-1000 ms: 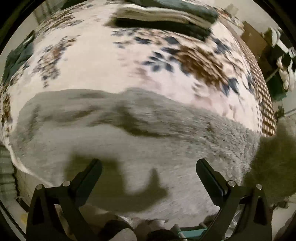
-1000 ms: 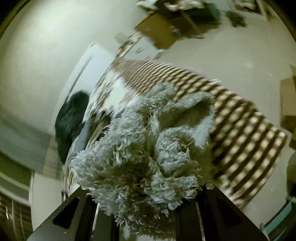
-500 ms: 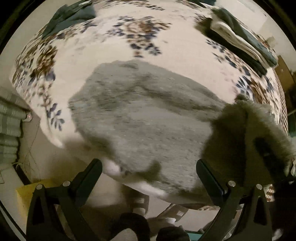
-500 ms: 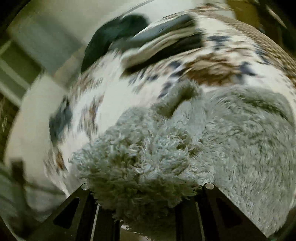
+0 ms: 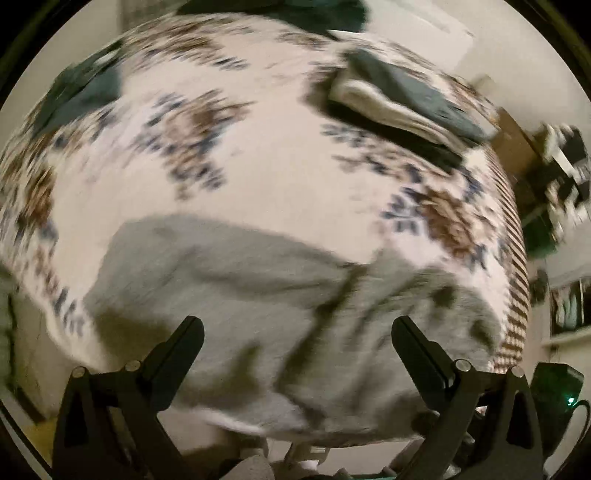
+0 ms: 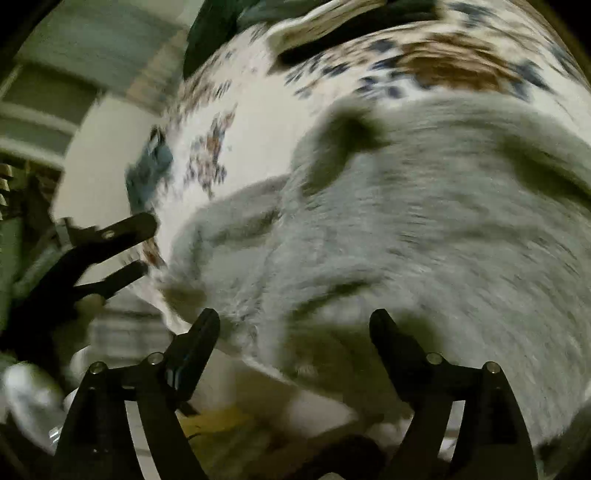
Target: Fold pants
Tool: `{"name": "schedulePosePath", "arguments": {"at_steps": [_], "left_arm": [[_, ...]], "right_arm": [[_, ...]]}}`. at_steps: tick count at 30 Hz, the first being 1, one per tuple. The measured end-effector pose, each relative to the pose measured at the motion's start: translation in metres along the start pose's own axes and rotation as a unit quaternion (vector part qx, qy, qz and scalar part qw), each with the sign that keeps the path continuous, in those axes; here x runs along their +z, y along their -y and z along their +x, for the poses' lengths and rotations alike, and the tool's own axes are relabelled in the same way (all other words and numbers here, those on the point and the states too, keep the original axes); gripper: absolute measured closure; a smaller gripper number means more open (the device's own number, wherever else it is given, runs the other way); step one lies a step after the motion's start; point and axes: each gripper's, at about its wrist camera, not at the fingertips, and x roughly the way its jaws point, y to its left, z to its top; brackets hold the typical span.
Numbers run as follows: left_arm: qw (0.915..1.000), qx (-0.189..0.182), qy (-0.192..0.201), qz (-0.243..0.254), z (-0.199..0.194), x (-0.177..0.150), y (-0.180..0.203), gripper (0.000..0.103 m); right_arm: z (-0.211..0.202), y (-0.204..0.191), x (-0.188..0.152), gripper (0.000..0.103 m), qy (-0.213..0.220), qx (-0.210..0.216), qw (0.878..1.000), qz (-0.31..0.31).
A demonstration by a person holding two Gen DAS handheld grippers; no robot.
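Two black fingers of the left gripper (image 5: 295, 332) stand spread wide in the left wrist view, with nothing pinched between them; below them lie the grey fleece pants (image 5: 280, 302), spread along the near edge of the bed (image 5: 266, 177) and bunched into folds toward its near right corner. The bed wears a cream cover printed with brown and blue flowers, and a brown-striped band runs down its right edge. A stack of folded clothes (image 5: 402, 103), dark over pale, sits toward the far right corner, and a dark green garment (image 5: 85, 88) lies at the far left edge. The whole view is blurred. In the right wrist view, the right gripper (image 6: 295, 325) has its jaws opening, the fingers set apart and pressing on nothing, with the fuzzy grey pants (image 6: 424, 229) lying on the bed (image 6: 280, 107) just ahead of the tips. The cloth fills most of the right side, a folded flap raised near its far edge. At the left edge of the view the left gripper (image 6: 136, 247) shows from the side, its two fingers parted, just beside the left end of the pants at the bed's near edge. The folded stack (image 6: 332, 22) lies at the far edge
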Motion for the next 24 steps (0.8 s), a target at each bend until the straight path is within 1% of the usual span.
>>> {"name": "schedulePosePath", "arguments": {"at_steps": [2,4,6,7,9,10,11,12,13,14,15,16,18,20,21,23,24], "left_arm": [[0.9994,-0.010,-0.006,0.033,0.007,0.003,0.028,0.000],[0.9974,-0.016,-0.018,0.068,0.019,0.003,0.055,0.000],[0.9935,-0.006,-0.027,0.110,0.036,0.000,0.085,0.000],[0.9901,0.002,-0.033,0.137,0.047,-0.002,0.099,0.000],[0.9796,0.039,-0.046,0.191,0.076,-0.011,0.124,0.000],[0.9755,0.055,-0.047,0.208,0.086,-0.015,0.130,0.001],[0.9704,0.082,-0.047,0.222,0.096,-0.015,0.132,0.002],[0.9662,0.116,-0.045,0.225,0.104,-0.012,0.127,0.004],[0.9686,0.133,-0.045,0.205,0.107,-0.003,0.114,0.004],[0.9745,0.137,-0.044,0.173,0.106,0.006,0.097,0.004],[0.9811,0.137,-0.043,0.130,0.101,0.017,0.074,0.004],[0.9858,0.135,-0.044,0.089,0.095,0.024,0.051,0.004],[0.9895,0.134,-0.051,0.018,0.083,0.035,0.011,0.004],[0.9897,0.133,-0.051,-0.014,0.071,0.037,-0.005,0.004],[0.9902,0.129,-0.049,-0.023,0.062,0.037,-0.008,0.004],[0.9923,0.116,-0.040,-0.017,0.048,0.033,0.002,0.004],[0.9937,0.107,-0.034,-0.003,0.039,0.031,0.016,0.004]], "right_arm": [[-0.032,0.037,-0.004,0.018,0.023,-0.017,0.998,0.059],[-0.053,0.068,-0.004,0.018,0.045,-0.039,0.994,0.097],[-0.070,0.104,-0.006,0.018,0.060,-0.076,0.987,0.132],[-0.075,0.117,-0.007,0.018,0.065,-0.087,0.983,0.145],[-0.081,0.140,-0.009,0.018,0.070,-0.101,0.979,0.165],[-0.080,0.147,-0.008,0.018,0.068,-0.108,0.977,0.170],[-0.077,0.154,-0.008,0.018,0.065,-0.118,0.975,0.174],[-0.076,0.158,-0.007,0.018,0.064,-0.119,0.975,0.177],[-0.078,0.164,-0.007,0.018,0.062,-0.120,0.974,0.182],[-0.078,0.167,-0.006,0.018,0.060,-0.122,0.973,0.186],[-0.080,0.173,-0.006,0.018,0.060,-0.121,0.973,0.188],[-0.079,0.175,-0.004,0.018,0.059,-0.118,0.974,0.187],[-0.074,0.179,0.007,0.018,0.058,-0.113,0.975,0.185],[-0.068,0.179,0.023,0.018,0.058,-0.110,0.975,0.184],[-0.067,0.177,0.035,0.018,0.056,-0.118,0.974,0.184],[-0.069,0.179,0.045,0.018,0.056,-0.114,0.972,0.196],[-0.071,0.178,0.047,0.018,0.057,-0.112,0.972,0.200]]}}
